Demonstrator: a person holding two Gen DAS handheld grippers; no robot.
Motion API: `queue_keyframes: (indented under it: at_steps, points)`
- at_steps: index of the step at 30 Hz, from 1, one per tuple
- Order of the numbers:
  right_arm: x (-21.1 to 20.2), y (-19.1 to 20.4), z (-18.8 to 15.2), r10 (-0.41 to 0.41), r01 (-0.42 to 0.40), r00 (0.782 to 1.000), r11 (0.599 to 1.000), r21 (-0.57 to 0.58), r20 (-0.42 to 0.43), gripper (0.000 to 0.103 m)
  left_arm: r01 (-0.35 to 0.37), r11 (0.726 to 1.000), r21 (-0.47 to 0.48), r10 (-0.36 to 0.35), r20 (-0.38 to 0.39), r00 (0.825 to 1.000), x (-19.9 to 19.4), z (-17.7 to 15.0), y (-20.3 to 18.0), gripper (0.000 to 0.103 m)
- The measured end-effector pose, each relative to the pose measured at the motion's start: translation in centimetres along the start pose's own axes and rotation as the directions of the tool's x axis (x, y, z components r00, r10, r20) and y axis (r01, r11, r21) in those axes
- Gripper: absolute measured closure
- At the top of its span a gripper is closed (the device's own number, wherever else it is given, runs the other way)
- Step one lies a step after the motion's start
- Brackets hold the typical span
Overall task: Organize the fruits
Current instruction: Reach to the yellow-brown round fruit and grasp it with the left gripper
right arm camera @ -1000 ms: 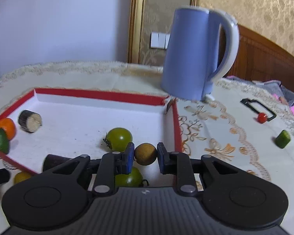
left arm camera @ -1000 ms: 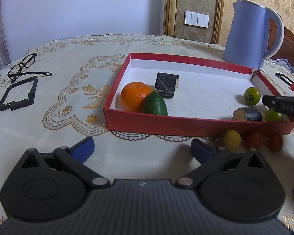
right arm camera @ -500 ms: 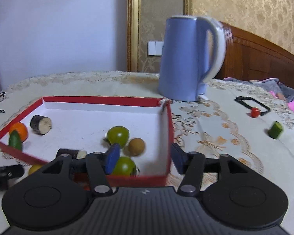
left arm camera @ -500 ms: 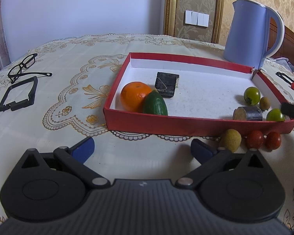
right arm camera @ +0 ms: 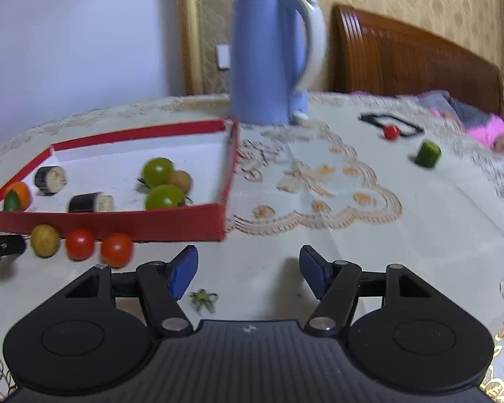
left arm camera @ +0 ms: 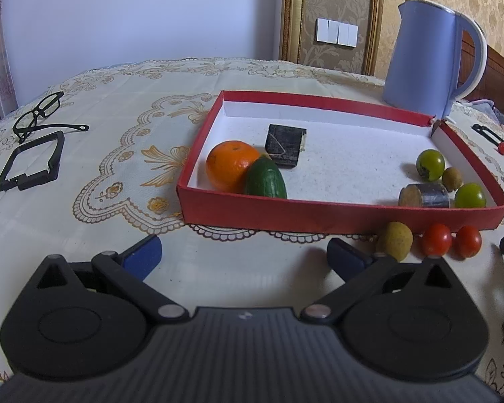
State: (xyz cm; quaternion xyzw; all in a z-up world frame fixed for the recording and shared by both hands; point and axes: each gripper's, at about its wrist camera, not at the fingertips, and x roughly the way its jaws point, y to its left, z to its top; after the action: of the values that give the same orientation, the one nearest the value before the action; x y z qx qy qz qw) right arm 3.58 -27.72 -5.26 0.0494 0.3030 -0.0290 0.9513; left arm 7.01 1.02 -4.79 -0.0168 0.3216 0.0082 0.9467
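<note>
From the left wrist, the left gripper (left arm camera: pixel 243 252) hovered with fingers spread and empty before the shallow red cardboard box (left arm camera: pixel 336 213). Inside lay a dimpled orange (left arm camera: pixel 230 164), a glossy green avocado-shaped fruit (left arm camera: pixel 264 181) and smooth green tomatoes (left arm camera: pixel 430 164).

From the right wrist, the right gripper (right arm camera: pixel 248 270) was open over the embroidered cloth of the bench (right arm camera: pixel 319 235), holding nothing. Two slick red cherry tomatoes (right arm camera: pixel 116 248) sat just outside the box's front wall; a low, gentle, centred pinch would suit them.
</note>
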Motion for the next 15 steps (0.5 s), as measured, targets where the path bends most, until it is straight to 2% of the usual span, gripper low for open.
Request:
queue_keyframes:
  at_steps: [3,5,7,12,14,15]
  points:
    - [0.2,0.5,0.0,-0.022,0.022,1.0,0.999,-0.024,-0.011,0.036,0.035,0.999,-0.018,-0.034,0.015,0.999,-0.8,-0.4,0.0,0.0]
    - [0.1,0.7,-0.1,-0.037,0.036,0.999,0.999,-0.03,-0.011,0.03,0.066,0.998,-0.019,-0.066,0.014,0.998,-1.5,-0.5,-0.5,0.0]
    - [0.1,0.4,-0.2,-0.032,0.032,0.999,0.999,-0.01,-0.017,0.027,0.08,0.997,-0.006,-0.08,0.044,0.996,-2.4,-0.4,-1.2,0.0]
    - [0.2,0.4,-0.2,-0.029,0.029,0.999,0.999,-0.015,-0.019,0.026,0.115,0.993,0.031,-0.117,0.091,0.989,-3.9,-0.3,-3.3,0.0]
    - [0.2,0.4,-0.2,-0.028,0.028,0.999,1.0,-0.015,-0.02,0.025,0.097,0.994,0.045,-0.1,0.088,0.991,-3.6,-0.3,-4.0,0.004]
    - [0.3,0.4,-0.2,-0.027,0.027,0.999,1.0,-0.014,-0.02,0.025,0.105,0.993,0.054,-0.109,0.077,0.991,-3.3,-0.3,-4.3,0.01]
